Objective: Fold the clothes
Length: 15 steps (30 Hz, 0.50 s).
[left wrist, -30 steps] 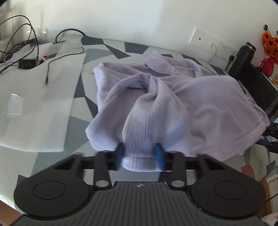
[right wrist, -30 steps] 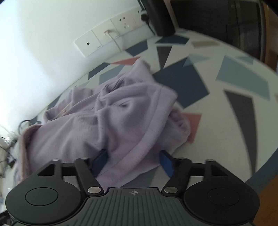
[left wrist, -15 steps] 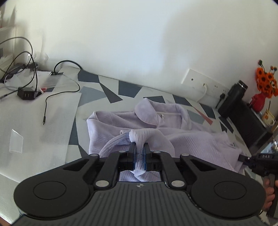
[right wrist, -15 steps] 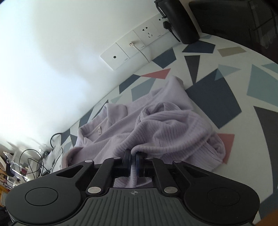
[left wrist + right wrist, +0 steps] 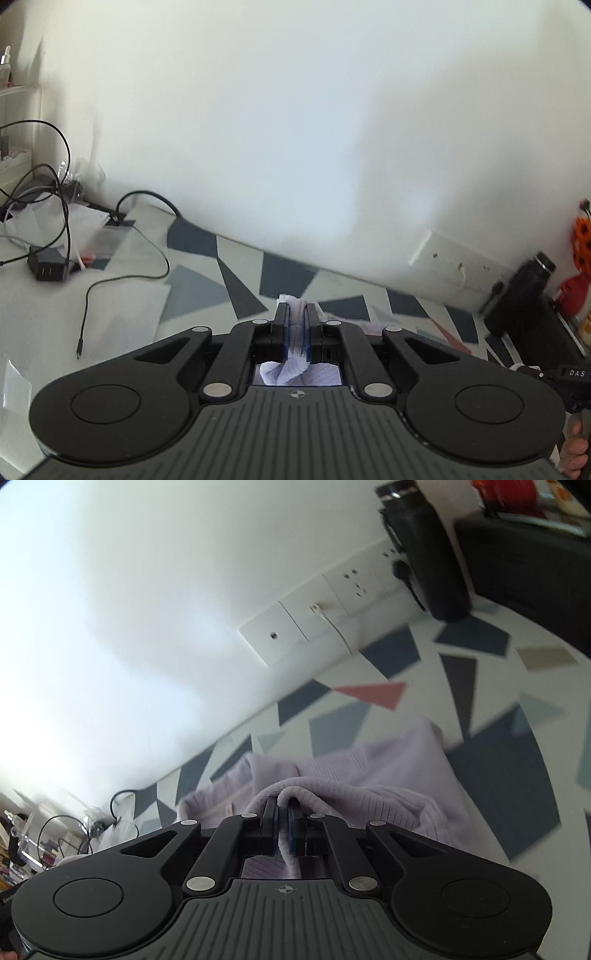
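Fabric pinched in both: our left gripper (image 5: 295, 317) and right gripper (image 5: 282, 812) each clamp the lilac ribbed knit sweater (image 5: 369, 775), its bulk sagging ahead onto the geometric-patterned table (image 5: 480, 775), spanning between our hands.

I see bright, soft daylight washing out the white wall (image 5: 295, 129) ahead of both grippers, motion blur smearing the patterned tabletop (image 5: 480, 686), and fisheye bending darkening every frame edge.
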### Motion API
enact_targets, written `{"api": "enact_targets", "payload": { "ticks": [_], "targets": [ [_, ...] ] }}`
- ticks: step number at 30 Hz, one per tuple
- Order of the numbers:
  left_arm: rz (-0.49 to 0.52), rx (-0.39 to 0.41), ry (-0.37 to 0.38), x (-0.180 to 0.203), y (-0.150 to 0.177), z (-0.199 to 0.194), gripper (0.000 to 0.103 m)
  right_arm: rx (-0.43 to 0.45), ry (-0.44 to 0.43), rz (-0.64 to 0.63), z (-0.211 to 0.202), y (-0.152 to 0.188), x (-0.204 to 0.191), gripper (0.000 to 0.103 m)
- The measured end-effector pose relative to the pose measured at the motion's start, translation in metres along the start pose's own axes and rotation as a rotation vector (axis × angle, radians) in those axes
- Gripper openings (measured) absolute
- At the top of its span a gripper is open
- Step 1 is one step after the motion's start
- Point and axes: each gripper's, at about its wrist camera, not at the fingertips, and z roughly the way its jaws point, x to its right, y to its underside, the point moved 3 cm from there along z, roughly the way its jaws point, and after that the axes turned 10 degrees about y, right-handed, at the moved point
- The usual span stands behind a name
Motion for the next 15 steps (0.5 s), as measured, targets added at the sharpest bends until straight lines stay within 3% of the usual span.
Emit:
{"api": "enact_targets", "payload": {
  "ticks": [6, 12, 15],
  "targets": [
    [0.058, 0.086, -0.148, -0.012, -0.021, 0.038, 0.002, 0.067, -0.017, -0.097, 0.041, -0.045, -0.042, 0.004],
    [0.004, -0.121, -0.166, -0.039, 0.014, 0.101, 0.003, -0.046, 0.026, -0.152, 0.109, -0.040, -0.048, 0.004],
    [-0.042, -0.187, -0.155, -0.049, 0.031, 0.109, 0.017, -0.124, 0.071, -0.169, 0.140, -0.028, -0.042, 0.008]
  ]
}}
